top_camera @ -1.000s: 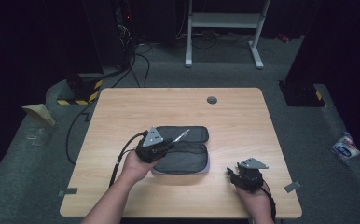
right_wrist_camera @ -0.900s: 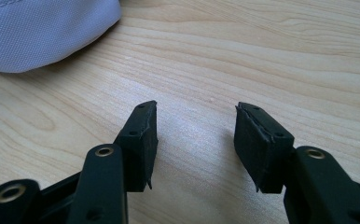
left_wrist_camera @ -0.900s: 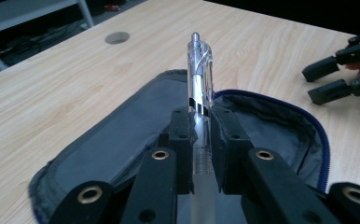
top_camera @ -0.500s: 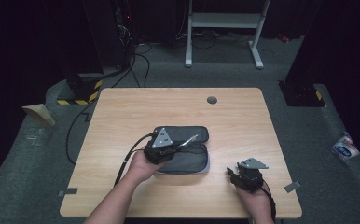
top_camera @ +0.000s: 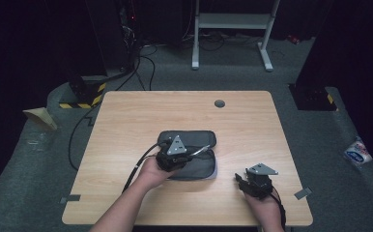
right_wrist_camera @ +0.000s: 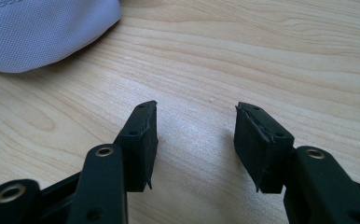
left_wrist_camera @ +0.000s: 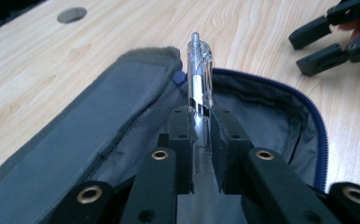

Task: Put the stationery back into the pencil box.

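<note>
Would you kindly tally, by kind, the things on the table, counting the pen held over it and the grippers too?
Pencil case, grey, lying open: 1
Pen, clear, clamped in the left gripper over the case: 1
Grippers, that left one and the open right gripper: 2
Total: 4

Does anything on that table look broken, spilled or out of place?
Nothing stands out. The pencil case lies unzipped and open on the table, and the left gripper holds a clear pen over it. The right gripper rests open on bare wood nearby.
</note>
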The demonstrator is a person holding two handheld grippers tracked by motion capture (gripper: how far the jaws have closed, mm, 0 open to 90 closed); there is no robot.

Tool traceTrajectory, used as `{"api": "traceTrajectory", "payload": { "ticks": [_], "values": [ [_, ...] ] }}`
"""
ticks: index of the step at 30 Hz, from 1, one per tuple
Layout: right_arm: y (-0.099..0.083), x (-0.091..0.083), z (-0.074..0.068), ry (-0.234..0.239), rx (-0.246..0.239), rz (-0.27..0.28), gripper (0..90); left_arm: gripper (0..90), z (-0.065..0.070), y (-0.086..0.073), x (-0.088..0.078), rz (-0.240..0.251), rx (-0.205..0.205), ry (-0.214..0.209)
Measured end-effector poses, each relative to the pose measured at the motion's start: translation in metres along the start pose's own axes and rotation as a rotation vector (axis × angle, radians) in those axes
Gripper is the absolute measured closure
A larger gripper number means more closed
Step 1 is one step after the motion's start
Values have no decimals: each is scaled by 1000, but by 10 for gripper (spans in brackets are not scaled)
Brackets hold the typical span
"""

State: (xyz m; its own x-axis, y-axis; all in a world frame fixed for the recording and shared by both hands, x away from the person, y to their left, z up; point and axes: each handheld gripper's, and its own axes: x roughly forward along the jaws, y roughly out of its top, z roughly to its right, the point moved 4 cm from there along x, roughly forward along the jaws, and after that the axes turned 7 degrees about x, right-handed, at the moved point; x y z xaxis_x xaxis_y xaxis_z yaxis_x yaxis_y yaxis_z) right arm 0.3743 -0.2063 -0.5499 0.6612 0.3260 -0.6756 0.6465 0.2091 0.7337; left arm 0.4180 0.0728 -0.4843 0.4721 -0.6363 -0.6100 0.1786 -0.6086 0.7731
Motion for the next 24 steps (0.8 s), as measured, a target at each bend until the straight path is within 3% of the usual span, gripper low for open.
{"api": "traceTrajectory", "payload": {
  "ticks": [5, 10, 20, 24],
  "values": [
    [0, 0, 0, 0, 0, 0, 490, 790, 2, -4, 5, -36, 20, -13],
    [0, 0, 0, 0, 0, 0, 489, 790, 8, -8, 9, -84, 53, -52],
    [0, 0, 0, 0, 0, 0, 490, 789, 13, -12, 15, -135, 78, -92],
    [0, 0, 0, 0, 0, 0, 490, 789, 17, -13, 17, -160, 108, -104]
  ]
}}
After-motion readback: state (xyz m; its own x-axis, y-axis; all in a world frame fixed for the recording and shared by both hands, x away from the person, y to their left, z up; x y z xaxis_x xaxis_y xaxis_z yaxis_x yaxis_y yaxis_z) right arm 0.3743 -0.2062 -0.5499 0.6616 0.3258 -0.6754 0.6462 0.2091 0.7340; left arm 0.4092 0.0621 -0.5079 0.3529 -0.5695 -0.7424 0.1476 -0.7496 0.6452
